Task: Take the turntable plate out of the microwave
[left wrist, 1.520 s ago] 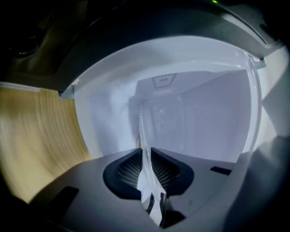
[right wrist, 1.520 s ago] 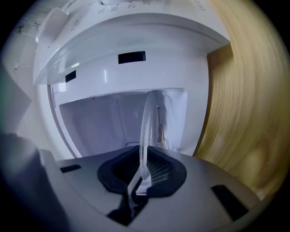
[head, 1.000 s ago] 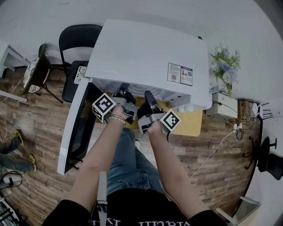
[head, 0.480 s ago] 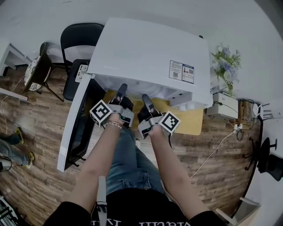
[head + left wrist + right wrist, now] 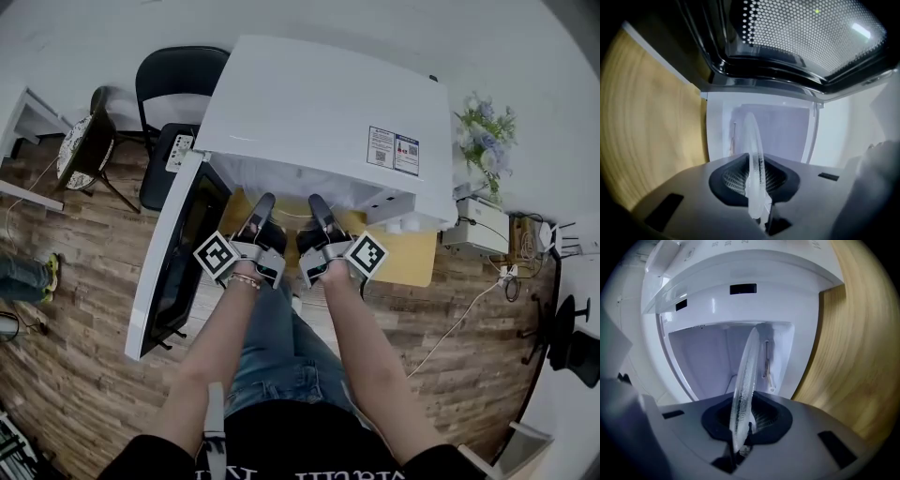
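Left gripper view: the jaws of the left gripper (image 5: 758,187) are seen pressed onto the near rim of the glass plate (image 5: 752,140), with the dark ribbed pads closed against it from both sides. The plate is shown edge-on, and it reaches away from the jaws toward the open cavity of the microwave (image 5: 783,131). The perforated window of the door (image 5: 806,33) is seen across the top of this view, and the wooden desk (image 5: 651,126) at its left.

In the right gripper view the same rim is found between the jaws of the right gripper (image 5: 743,425). These jaws have just been closing and are now pinched on the glass. Behind the plate the white cavity and the microwave's front frame are seen, with the desk at the right.

In the head view both grippers are held side by side at the mouth of the microwave, just under its front edge. The door is swung wide open to the left. How much of the plate lies inside the cavity cannot be told. A black chair (image 5: 173,89) and a bunch of flowers (image 5: 487,131) are seen farther off.
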Tool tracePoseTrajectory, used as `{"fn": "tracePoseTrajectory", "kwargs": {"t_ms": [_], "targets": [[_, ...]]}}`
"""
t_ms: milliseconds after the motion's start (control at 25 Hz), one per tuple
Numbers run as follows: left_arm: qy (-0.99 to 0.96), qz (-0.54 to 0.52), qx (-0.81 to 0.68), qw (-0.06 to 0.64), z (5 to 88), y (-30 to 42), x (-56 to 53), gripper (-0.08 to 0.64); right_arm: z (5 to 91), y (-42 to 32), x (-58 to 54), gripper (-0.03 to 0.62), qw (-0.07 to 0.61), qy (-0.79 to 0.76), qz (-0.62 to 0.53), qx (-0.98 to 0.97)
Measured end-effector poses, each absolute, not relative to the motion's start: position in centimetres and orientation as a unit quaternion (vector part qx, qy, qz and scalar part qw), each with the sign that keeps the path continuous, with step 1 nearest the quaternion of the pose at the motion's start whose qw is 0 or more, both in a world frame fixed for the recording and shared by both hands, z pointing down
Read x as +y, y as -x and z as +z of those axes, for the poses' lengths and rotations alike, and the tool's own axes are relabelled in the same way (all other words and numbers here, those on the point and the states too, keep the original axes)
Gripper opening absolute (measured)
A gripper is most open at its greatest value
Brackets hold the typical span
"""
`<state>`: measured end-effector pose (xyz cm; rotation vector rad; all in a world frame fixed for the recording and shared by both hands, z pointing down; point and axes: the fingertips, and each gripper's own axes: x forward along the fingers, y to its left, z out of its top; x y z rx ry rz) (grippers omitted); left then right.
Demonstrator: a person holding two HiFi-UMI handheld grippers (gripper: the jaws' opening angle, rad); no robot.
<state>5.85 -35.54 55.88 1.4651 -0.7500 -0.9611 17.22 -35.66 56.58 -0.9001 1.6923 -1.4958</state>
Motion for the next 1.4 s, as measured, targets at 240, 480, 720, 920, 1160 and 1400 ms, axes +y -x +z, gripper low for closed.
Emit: {"fn": "tracePoseTrajectory", "kwargs": {"t_ms": [240, 480, 720, 920, 1160, 1400], "targets": [[-0.654, -0.414, -0.302, 0.556, 54.4, -6.2, -35.0, 0.046, 55.4, -17.5, -34.9, 0.049, 0.381, 0.323, -0.570, 0.653], [-0.659, -0.410, -0.301, 0.554, 54.0, -6.5, -34.7, 0.049, 54.5, -17.4, -33.3, 0.048, 0.381, 0.305, -0.567, 0.663], [-0.659, -0.411, -0.298, 0.554, 53.1, -6.8, -33.8, 0.049, 53.7, -17.1, -30.9, 0.048, 0.372, 0.285, -0.570, 0.675], [-0.662, -0.405, -0.291, 0.560, 52.9, -7.1, -32.1, 0.049, 53.4, -17.4, -29.0, 0.048, 0.358, 0.280, -0.570, 0.684], [-0.673, -0.379, -0.284, 0.569, 53.0, -7.2, -30.9, 0.049, 53.1, -17.5, -27.4, 0.048, 0.343, 0.282, -0.564, 0.696], [-0.689, -0.362, -0.247, 0.577, 51.7, -6.8, -29.1, 0.044, 51.6, -17.3, -24.9, 0.048, 0.347, 0.268, -0.549, 0.711]]}}
